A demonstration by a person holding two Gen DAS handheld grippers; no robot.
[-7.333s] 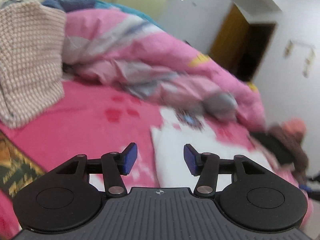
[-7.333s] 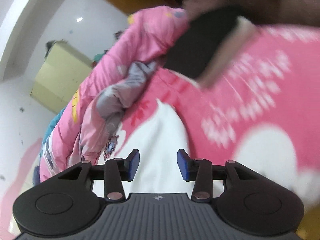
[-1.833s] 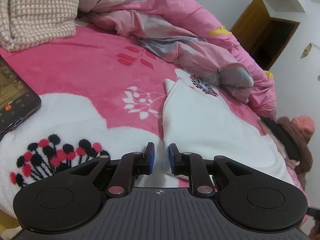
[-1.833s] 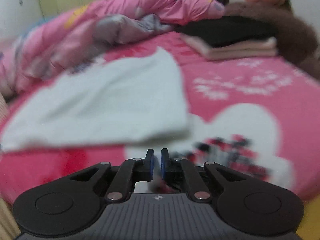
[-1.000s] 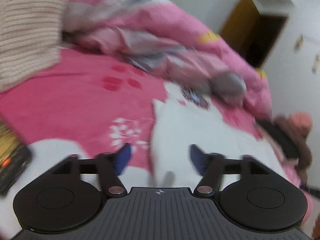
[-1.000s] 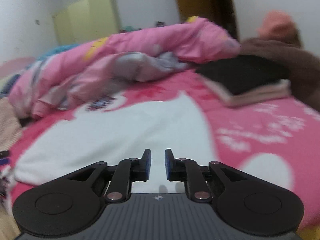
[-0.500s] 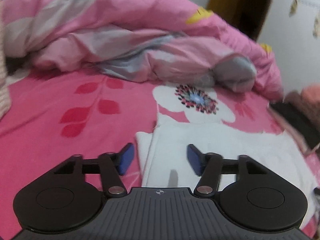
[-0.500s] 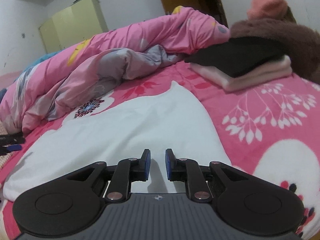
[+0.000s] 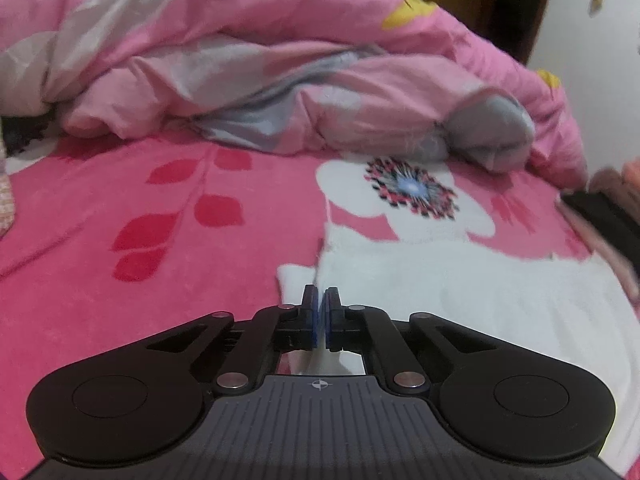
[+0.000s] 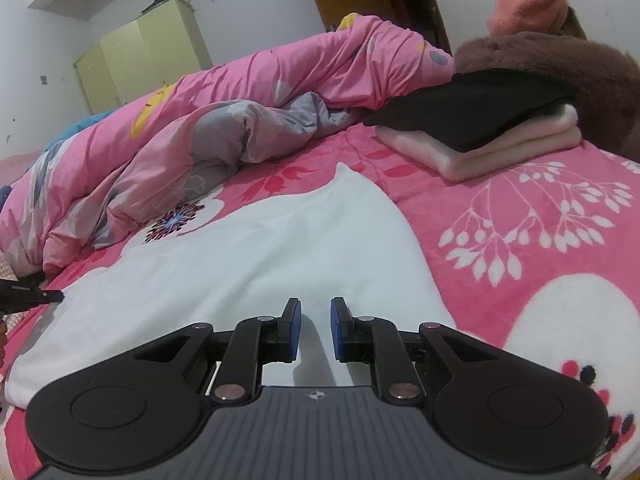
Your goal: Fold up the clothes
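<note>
A: We are reading the left gripper (image 9: 320, 308) as pinching the near corner of the white garment (image 9: 460, 292). Its blue pads are pressed almost together, and a sliver of white cloth is showing between them.

B: Agreed. Our right gripper (image 10: 315, 328) is hovering low over the same white garment (image 10: 256, 264), jaws standing a little apart and holding nothing.

A: So the step looks like taking hold of an edge for a fold. We are judging that the right side needs a matching hold on the hem before anything is lifted, with both corners kept level.

B: The garment is lying mostly flat on the pink bedspread (image 10: 540, 216), one pointed tip reaching toward 12 o'clock in the right view. It is looking soft, plain and thick, with a faint crease across the middle. How many layers it has, we cannot tell.

A: The crumpled quilt (image 10: 208, 120) is sitting at 10 o'clock, and a folded stack (image 10: 492, 132) at 2 o'clock, well apart from the garment.
</note>
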